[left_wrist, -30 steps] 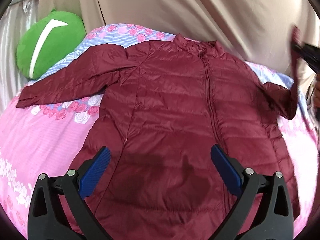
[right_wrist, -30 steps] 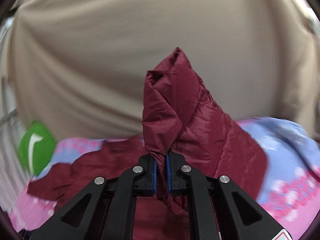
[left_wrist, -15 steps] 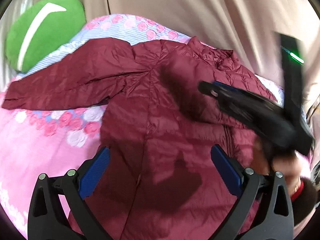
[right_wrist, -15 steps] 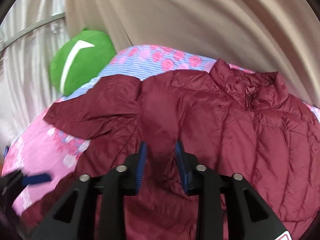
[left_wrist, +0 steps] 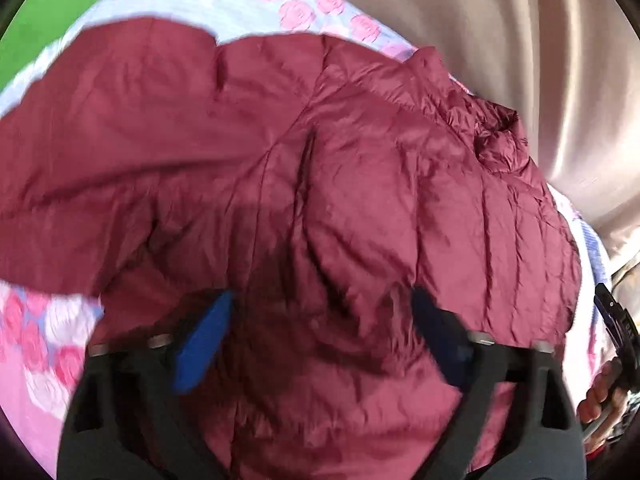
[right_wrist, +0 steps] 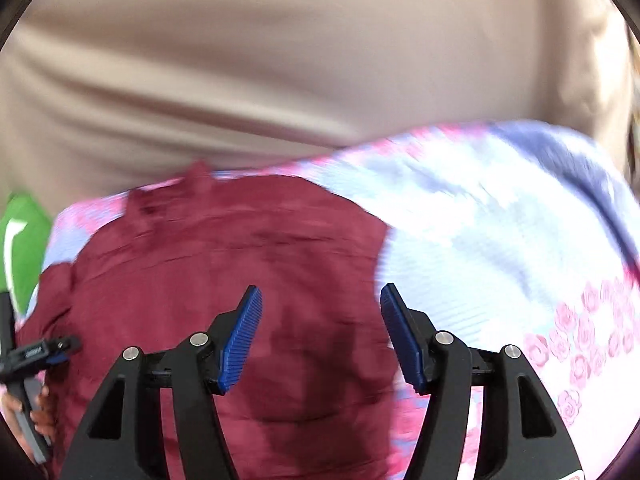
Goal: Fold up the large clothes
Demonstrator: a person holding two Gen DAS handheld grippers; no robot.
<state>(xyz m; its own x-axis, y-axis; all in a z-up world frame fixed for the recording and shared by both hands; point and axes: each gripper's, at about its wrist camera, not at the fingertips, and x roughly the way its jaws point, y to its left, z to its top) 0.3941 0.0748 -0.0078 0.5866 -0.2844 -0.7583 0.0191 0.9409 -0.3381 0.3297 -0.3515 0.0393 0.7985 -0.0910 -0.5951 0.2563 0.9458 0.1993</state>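
Observation:
A dark red quilted jacket (left_wrist: 340, 184) lies flat on the bed, collar at the far right, one sleeve stretched out to the left; its other sleeve is folded over the body. My left gripper (left_wrist: 320, 320) is open and empty, just above the jacket's body. My right gripper (right_wrist: 320, 320) is open and empty over the jacket's right edge (right_wrist: 240, 248). The right gripper's handle and the hand on it show at the left wrist view's right edge (left_wrist: 616, 344). The left gripper shows at the right wrist view's left edge (right_wrist: 36, 352).
The bed has a pink and pale blue rose-print cover (right_wrist: 500, 248) (left_wrist: 36, 344). A green plush cushion (left_wrist: 44, 24) (right_wrist: 20, 248) sits at the far left. A beige curtain (right_wrist: 280, 60) (left_wrist: 500, 40) hangs behind the bed.
My right gripper let go of the sleeve it had carried over the jacket, opened wide and drew back to the right. My left gripper moved closer to the jacket.

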